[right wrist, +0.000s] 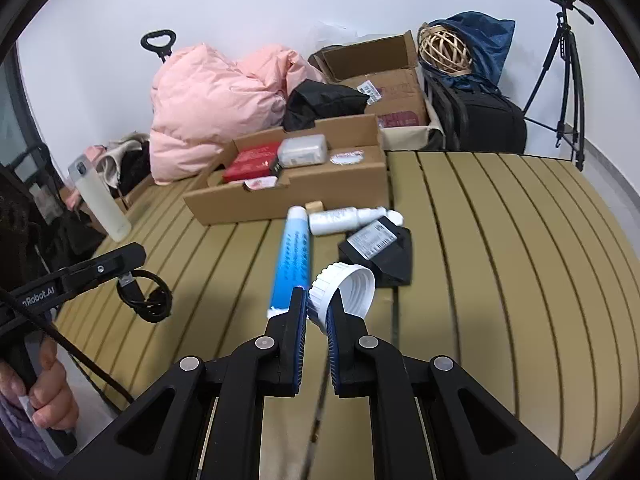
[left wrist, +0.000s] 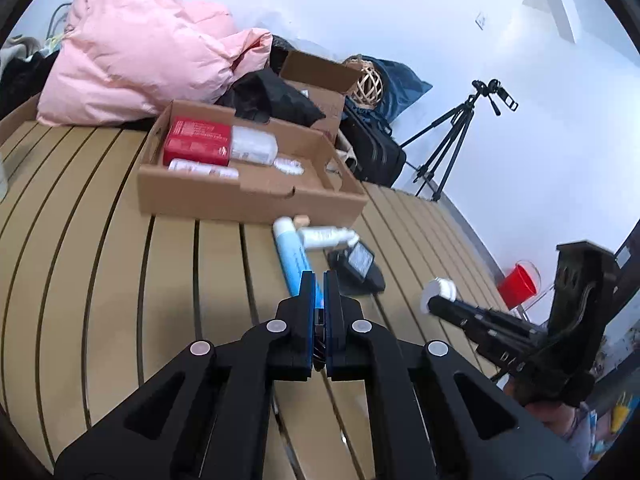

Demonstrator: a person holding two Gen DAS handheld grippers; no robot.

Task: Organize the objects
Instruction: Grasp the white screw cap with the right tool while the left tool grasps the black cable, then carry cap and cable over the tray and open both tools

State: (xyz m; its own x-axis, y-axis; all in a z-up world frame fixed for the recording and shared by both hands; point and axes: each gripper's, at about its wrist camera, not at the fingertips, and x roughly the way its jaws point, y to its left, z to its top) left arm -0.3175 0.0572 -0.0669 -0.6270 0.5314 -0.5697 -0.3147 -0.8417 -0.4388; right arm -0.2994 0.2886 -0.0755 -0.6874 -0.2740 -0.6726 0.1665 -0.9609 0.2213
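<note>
A white screw cap (right wrist: 343,294) is gripped edge-on by the right tongs (right wrist: 317,308), its threaded inside turned toward 2 o'clock in the right wrist view; it is pinched by the rim, which is judged the only purchase such a shallow piece offers. A coiled black cable (right wrist: 144,294) is clamped in the left tongs (left wrist: 319,296), which are fully closed on it, and the coil is left hanging below the fingertips, clear of the slatted counter (right wrist: 500,240). Both things are carried above the counter, presumably on their way to the box.

The open cardboard box (right wrist: 288,196) is set at 12 o'clock from the right tongs. Inside it are seen a red packet (right wrist: 252,162), a clear plastic case (right wrist: 302,150) beside it toward 3 o'clock, and a small round tin (right wrist: 347,157) further along. A flat pinkish item at the front wall cannot be identified.

Left loose on the counter, between the box and the tongs, are a blue tube (right wrist: 294,258), a white bottle (right wrist: 344,218) lying on its side, a black packet (right wrist: 378,250) with a label, and a small wooden block (right wrist: 314,205) just beside the box wall. These are judged not yet sorted.

Behind the box, a second cardboard box (right wrist: 384,80) stands open; its contents are not clearly shown.
</note>
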